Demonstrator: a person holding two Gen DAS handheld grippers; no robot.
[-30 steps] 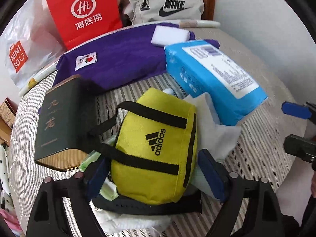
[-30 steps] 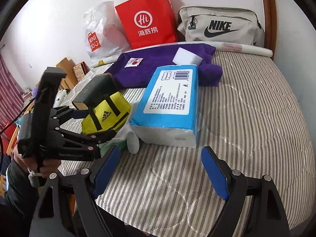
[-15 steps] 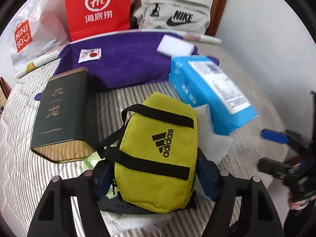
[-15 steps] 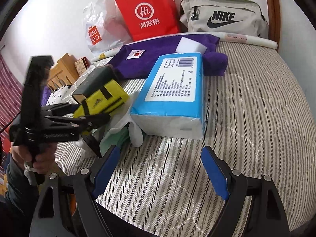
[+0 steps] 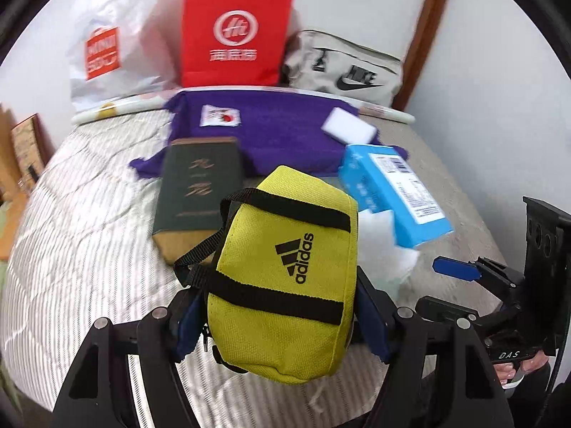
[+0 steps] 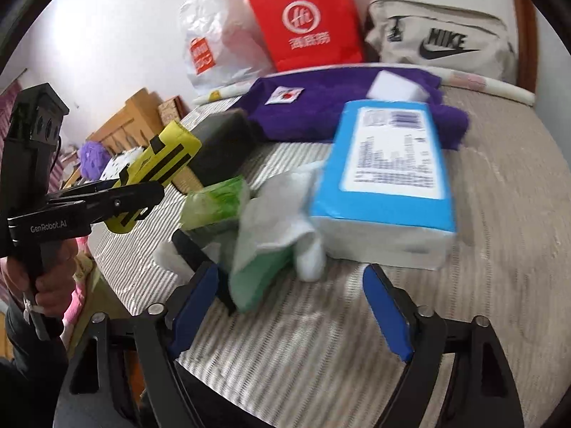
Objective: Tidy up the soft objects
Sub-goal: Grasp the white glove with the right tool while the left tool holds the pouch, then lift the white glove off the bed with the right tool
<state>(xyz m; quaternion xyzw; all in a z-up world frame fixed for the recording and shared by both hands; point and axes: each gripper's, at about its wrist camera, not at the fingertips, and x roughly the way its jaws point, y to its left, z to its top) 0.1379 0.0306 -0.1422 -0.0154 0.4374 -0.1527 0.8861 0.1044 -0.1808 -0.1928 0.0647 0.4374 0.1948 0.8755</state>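
Observation:
My left gripper [image 5: 282,321] is shut on a yellow Adidas pouch [image 5: 285,271] with black straps and holds it above the striped bed [image 5: 89,235]. The right wrist view shows that gripper [image 6: 107,199] at the left, with the pouch [image 6: 167,153] tilted in the air. My right gripper [image 6: 289,306] is open and its jaws are closing. A crumpled white cloth [image 6: 282,210] over a green one [image 6: 257,285] lies just ahead of its fingertips, the green edge between the pads but not pressed. A blue tissue pack [image 6: 389,164] lies to the right of the cloths.
A green packet [image 6: 217,203], a black strap [image 6: 192,249] and a dark green box [image 5: 200,192] lie near the cloths. Behind are a purple towel [image 5: 278,132] with a white sponge [image 5: 348,130], a red paper bag [image 5: 235,32], a white plastic bag [image 5: 114,46] and a grey Nike bag [image 5: 342,67].
My left gripper closed on the yellow pouch and lifted it off the pile of cloths. My right gripper moved in toward the cloths and its jaws narrowed a little.

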